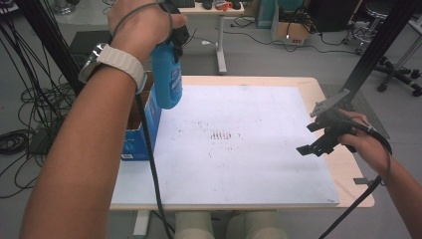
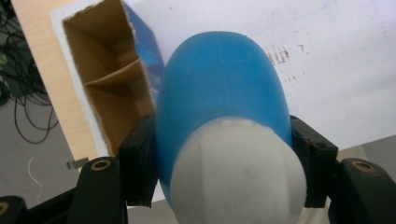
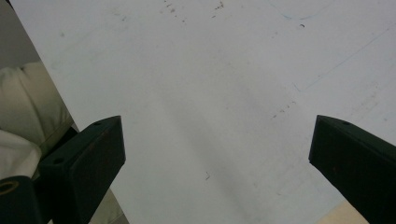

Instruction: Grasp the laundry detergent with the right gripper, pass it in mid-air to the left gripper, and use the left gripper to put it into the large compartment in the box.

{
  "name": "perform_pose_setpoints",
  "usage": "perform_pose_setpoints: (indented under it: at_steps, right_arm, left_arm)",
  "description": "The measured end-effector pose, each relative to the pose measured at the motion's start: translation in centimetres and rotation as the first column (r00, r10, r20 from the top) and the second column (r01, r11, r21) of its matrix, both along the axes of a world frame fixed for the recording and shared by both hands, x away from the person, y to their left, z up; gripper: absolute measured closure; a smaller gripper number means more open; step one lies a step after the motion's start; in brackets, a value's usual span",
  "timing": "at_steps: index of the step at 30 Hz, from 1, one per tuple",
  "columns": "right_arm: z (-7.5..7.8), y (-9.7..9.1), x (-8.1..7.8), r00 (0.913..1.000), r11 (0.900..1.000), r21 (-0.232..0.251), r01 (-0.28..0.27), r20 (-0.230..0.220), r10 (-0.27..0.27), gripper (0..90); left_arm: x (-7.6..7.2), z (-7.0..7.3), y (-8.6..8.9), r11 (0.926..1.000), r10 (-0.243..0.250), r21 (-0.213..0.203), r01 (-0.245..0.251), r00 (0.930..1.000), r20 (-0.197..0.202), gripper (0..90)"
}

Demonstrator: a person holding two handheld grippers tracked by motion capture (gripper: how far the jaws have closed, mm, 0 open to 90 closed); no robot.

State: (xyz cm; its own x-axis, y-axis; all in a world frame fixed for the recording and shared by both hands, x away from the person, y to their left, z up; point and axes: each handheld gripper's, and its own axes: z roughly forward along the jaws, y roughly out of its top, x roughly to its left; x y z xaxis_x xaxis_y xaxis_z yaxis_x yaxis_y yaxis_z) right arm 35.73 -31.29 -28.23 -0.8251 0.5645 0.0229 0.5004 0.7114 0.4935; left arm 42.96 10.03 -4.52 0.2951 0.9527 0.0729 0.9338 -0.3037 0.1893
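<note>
Left tool [image 2: 224,175] clamped on the smooth blue plastic bottle with a white cap [image 2: 219,107]; right tool [image 1: 326,137] gapes empty.
It looks light, rigid, slippery: keep your grip at the shoulder, just below that cap.

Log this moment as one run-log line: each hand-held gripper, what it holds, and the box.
left hand-held gripper: shut on blue bottle, lifted beside open box | right hand-held gripper: open, nothing held, over white board

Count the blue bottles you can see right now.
1. The blue bottle is held in the left tongs, raised above the open cardboard box at the table's left edge. More could be hidden inside the box.
</note>
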Motion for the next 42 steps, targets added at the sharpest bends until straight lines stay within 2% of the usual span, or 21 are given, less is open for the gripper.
perform_pose_setpoints:
  at_steps: [1,3,6,9,11,12,15,29,32,39,42]
  right_arm:
    - [0.0,0.0,0.1,1.0,1.0,0.0,-0.003,0.0,0.003,3.6]
    - [-0.1,0.1,0.1,1.0,1.0,0.001,-0.004,0.002,0.004,3.6]
    - [-0.1,0.3,0.3,1.0,1.0,0.004,-0.003,-0.001,0.003,3.8]
    - [0.1,0.5,0.5,1.0,0.9999,0.008,-0.008,0.006,0.008,3.8]
    - [0.1,0.6,0.5,1.0,0.9999,0.009,-0.008,0.005,0.008,3.8]
    - [0.1,0.7,0.6,1.0,0.9999,0.008,-0.008,0.005,0.008,3.8]
    - [-0.1,0.8,0.6,1.0,1.0,-0.002,-0.006,-0.001,0.006,3.8]
    - [-0.5,0.4,0.7,0.9999,0.9999,-0.003,0.011,-0.009,-0.011,3.8]
    - [-0.5,0.4,0.7,0.9999,0.9999,-0.004,0.013,-0.01,-0.013,3.8]
    - [-0.6,0.4,0.7,0.9998,0.9999,-0.006,0.013,-0.016,-0.013,3.8]
    - [-0.6,0.5,0.7,0.9998,0.9999,-0.001,0.011,-0.019,-0.011,3.8]
  left_arm:
    - [0.0,0.0,0.0,1.0,0.0,0.0,0.0,1.0,0.0,37.5]
    - [0.0,0.0,1.1,0.9992,0.04,-0.002,-0.04,0.9992,0.008,37.5]
    - [0.0,0.1,1.8,0.9983,0.059,-0.006,-0.059,0.9982,0.009,37.5]
    - [0.0,0.3,3.2,0.9945,0.104,-0.009,-0.104,0.9943,0.021,37.5]
    - [0.0,0.3,3.5,0.9941,0.108,-0.007,-0.108,0.9939,0.023,37.5]
    - [-0.1,0.3,4.1,0.9913,0.131,-0.015,-0.131,0.9909,0.029,37.5]
    - [-0.1,0.1,4.9,0.9885,0.151,-0.015,-0.151,0.9877,0.039,37.5]
    - [0.6,-1.5,7.0,0.9789,0.204,0.003,-0.204,0.9776,0.052,37.5]
    - [0.7,-2.0,7.6,0.9743,0.224,0.01,-0.225,0.9726,0.063,37.5]
    - [0.7,-3.1,8.8,0.9697,0.244,-0.006,-0.244,0.9664,0.081,37.5]
    - [0.7,-3.5,9.0,0.9697,0.244,-0.003,-0.244,0.9667,0.077,37.5]
